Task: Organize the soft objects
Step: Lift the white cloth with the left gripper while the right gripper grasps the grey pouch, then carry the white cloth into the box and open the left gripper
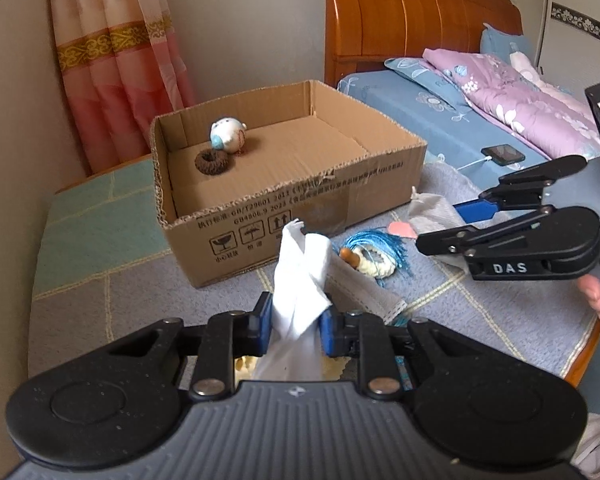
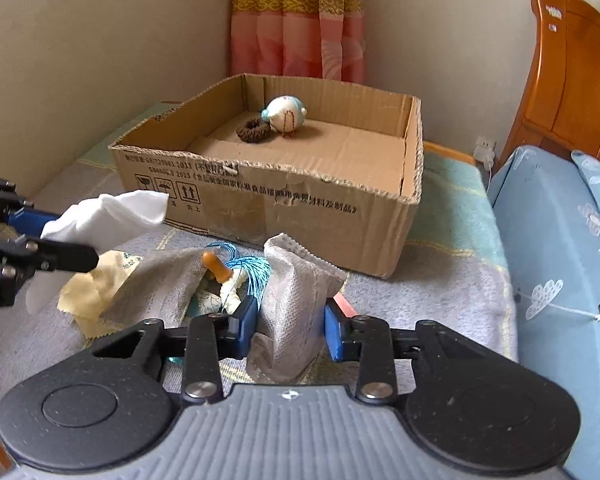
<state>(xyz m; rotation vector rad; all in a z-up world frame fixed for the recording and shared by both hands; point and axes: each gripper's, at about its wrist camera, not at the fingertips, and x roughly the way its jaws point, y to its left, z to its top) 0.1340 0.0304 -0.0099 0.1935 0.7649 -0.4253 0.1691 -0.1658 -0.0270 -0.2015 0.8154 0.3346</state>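
My left gripper [image 1: 296, 322] is shut on a white cloth [image 1: 300, 280], held above the grey blanket; it also shows in the right wrist view [image 2: 112, 212]. My right gripper [image 2: 290, 326] is closed on a grey fabric pouch [image 2: 296, 300]. An open cardboard box [image 1: 300, 204] stands ahead and holds a round plush toy [image 1: 228, 134] and a brown scrunchie [image 1: 214, 162]. A blue tassel charm [image 1: 374, 254], a second grey pouch [image 2: 160, 284] and a yellow cloth [image 2: 92, 292] lie in front of the box.
A wall and a pink curtain [image 1: 116, 60] stand behind the box. A bed with blue sheet [image 1: 440, 120], purple quilt [image 1: 516, 92] and a charging phone [image 1: 504, 154] lies to the right, under a wooden headboard [image 1: 412, 12].
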